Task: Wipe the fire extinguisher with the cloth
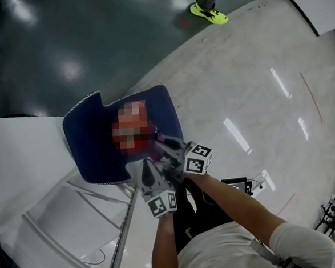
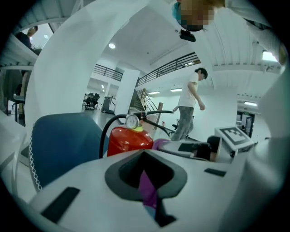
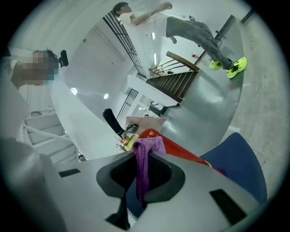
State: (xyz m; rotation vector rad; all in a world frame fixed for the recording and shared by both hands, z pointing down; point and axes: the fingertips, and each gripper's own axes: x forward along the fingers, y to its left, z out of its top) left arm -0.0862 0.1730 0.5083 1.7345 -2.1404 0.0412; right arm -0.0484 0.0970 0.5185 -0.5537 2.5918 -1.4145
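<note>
A red fire extinguisher (image 1: 138,144) lies on a blue mat (image 1: 93,141) on the floor, partly under a mosaic patch. Its gauge (image 2: 132,121) and black hose (image 2: 105,133) show in the left gripper view beyond the red body (image 2: 129,139). My left gripper (image 1: 149,175) sits just in front of it, shut on a strip of purple cloth (image 2: 147,186). My right gripper (image 1: 167,145) is shut on the same purple cloth (image 3: 144,154), which is bunched against the extinguisher (image 3: 181,152) near its valve. The right gripper's marker cube (image 2: 233,136) is close on the left one's right.
A white table top (image 1: 20,158) and its metal frame (image 1: 82,222) stand at the left, close to the mat. A person in yellow-green shoes (image 1: 209,13) walks at the far side. A small black device (image 1: 238,184) lies on the pale floor to the right.
</note>
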